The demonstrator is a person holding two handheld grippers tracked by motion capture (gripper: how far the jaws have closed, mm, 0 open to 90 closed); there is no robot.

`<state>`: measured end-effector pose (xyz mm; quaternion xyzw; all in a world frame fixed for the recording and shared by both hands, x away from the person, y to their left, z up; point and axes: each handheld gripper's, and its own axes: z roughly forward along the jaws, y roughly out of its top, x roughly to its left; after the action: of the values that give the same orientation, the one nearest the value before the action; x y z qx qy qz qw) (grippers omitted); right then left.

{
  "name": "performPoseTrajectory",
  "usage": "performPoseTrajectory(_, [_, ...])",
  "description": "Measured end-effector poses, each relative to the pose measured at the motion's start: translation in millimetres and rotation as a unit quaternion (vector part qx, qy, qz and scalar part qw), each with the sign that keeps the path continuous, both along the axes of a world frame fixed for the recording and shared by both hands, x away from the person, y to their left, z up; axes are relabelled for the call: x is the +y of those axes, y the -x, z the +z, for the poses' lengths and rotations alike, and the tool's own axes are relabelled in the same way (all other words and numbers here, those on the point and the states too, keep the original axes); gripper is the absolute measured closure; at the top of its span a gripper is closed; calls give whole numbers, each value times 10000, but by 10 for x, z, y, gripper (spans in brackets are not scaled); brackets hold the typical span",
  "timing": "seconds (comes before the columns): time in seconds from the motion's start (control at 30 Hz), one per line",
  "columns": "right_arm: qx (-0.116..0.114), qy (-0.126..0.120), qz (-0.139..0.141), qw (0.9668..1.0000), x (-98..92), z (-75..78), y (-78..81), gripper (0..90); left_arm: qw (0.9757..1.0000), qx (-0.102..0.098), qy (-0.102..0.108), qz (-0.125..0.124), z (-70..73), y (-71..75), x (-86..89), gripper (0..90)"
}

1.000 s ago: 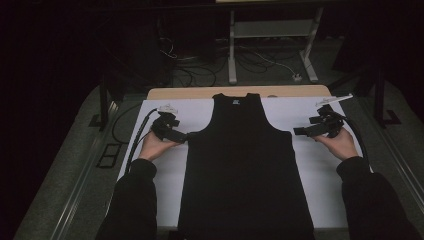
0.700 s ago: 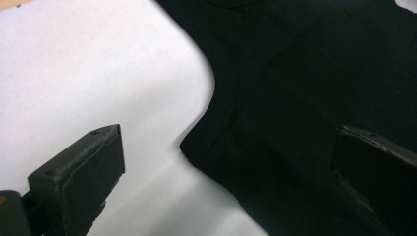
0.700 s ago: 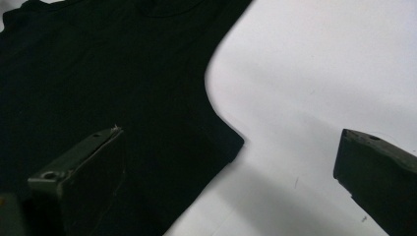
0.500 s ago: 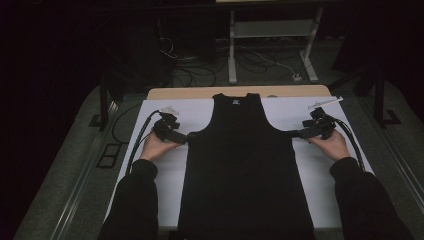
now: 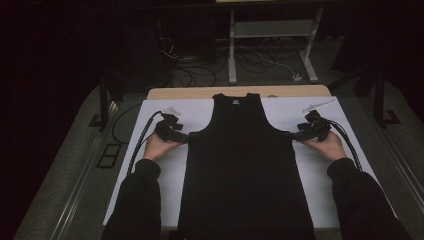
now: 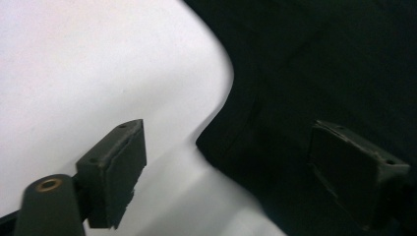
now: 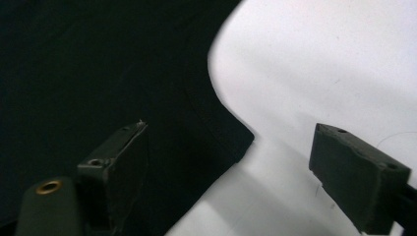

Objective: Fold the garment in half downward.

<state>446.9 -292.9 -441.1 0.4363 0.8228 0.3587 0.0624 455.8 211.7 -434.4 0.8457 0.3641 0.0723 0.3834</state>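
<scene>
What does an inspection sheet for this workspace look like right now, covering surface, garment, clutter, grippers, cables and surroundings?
Surface: white sheet over a wooden table.
Job's things: black tank top lying flat, neck away from the person.
Clutter: nothing seen.
Grippers: left gripper and right gripper each straddle an underarm corner of the top; jaws have just been closing, pads not yet pressing.
Cables: black cable trails from the left gripper.
Surroundings: dark floor, metal stand, loose wires.
</scene>
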Motion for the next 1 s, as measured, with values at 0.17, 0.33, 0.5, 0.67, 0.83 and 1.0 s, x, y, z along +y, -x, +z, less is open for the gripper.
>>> performPoseTrajectory(0.17, [21,70,19,10000,49,-27,-3,219,9998,-17,-214,17,-32,11,-49,252])
performPoseTrajectory(0.33, [12,109,-14,9999,83,-48,-8,316,9997,-5,-227,71,-49,7,-77,406])
performPoseTrajectory(0.5, [-18,182,-150,9997,120,-52,-8,454,9996,20,-275,111,-70,-5,-69,476])
performPoseTrajectory(0.67, [-15,105,-296,9995,133,-64,-15,600,9987,-152,-488,87,-92,9,-131,694])
performPoseTrajectory(0.83, [251,-123,-251,9993,137,-74,-16,784,9984,-178,-521,108,-89,18,-145,793])
performPoseTrajectory(1.0, [278,-85,-321,9991,153,-65,-12,813,9985,-173,-488,167,-69,39,-159,860])
